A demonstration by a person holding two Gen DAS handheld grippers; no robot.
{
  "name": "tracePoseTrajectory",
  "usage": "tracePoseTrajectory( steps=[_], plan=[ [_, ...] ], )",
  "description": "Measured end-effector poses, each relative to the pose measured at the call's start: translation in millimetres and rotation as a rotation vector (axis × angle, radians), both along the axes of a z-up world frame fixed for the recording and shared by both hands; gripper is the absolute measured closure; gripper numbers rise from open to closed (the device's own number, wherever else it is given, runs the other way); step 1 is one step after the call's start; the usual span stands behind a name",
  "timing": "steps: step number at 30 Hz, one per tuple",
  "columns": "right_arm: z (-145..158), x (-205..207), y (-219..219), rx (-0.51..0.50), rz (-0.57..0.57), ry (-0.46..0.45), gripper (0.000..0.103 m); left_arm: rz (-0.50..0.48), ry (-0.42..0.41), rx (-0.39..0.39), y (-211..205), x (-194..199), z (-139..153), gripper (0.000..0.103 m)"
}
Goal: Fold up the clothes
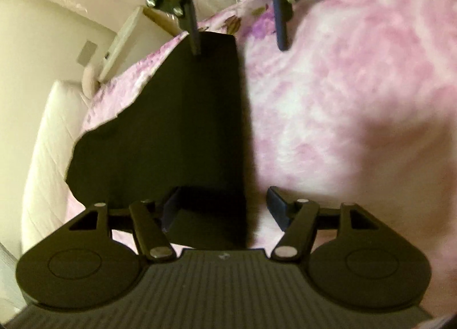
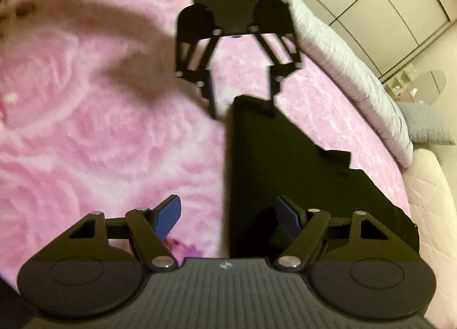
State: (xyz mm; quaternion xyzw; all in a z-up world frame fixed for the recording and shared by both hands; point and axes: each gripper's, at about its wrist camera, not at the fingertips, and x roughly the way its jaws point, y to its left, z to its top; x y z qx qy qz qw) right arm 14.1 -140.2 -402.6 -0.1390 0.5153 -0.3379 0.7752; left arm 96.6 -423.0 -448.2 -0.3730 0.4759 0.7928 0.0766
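Note:
A black garment (image 1: 182, 134) lies folded flat on a pink patterned bedspread (image 1: 342, 86). My left gripper (image 1: 222, 209) is open, its jaws astride the garment's near straight edge. My right gripper (image 1: 238, 43) faces it at the far end, open, one finger over the garment's far corner. In the right wrist view the garment (image 2: 285, 174) runs away to the right. My right gripper (image 2: 228, 217) is open across its near edge. The left gripper (image 2: 242, 106) is open at the far end.
The bed's white quilted edge (image 1: 48, 157) runs along the left, with a cream wall and a white shelf (image 1: 122, 40) behind. In the right wrist view a white pillow (image 2: 351, 83) lies along the bed's far side, with wardrobe doors (image 2: 385, 9) beyond.

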Motion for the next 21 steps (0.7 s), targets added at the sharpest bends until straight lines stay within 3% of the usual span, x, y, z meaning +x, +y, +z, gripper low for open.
tracePoseTrajectory(
  steps=[5,9,12,15,17,19,21],
  plan=[
    [-19.2,-0.9,-0.3,-0.117,0.020,0.089,0.033,-0.062,0.019,-0.084,-5.8,-5.3,-15.2,0.045],
    [-23.1,-6.3,-12.8,-0.142,-0.022,0.128,0.040,-0.100,0.018,-0.109,-10.7,-9.2,-19.8,0.044],
    [-27.4,-7.3,-21.4,-0.146,-0.011,0.152,0.040,-0.081,0.016,-0.089,-12.0,-16.0,-19.9,0.045],
    [-31.7,-8.3,-29.9,-0.149,0.000,0.175,0.041,-0.048,-0.006,-0.049,-14.7,-21.9,-18.1,0.053],
    [-34.6,-8.9,-35.6,-0.151,0.007,0.191,0.047,-0.023,-0.023,-0.018,-17.4,-18.5,-12.9,0.062],
    [-22.0,-12.4,-41.8,-0.132,-0.005,0.159,0.066,0.006,-0.026,0.016,-20.1,-19.6,-5.8,0.073],
    [-6.5,-16.5,-48.1,-0.108,-0.022,0.118,0.077,0.026,-0.018,0.031,-22.3,-20.0,2.0,0.079]
  ],
)
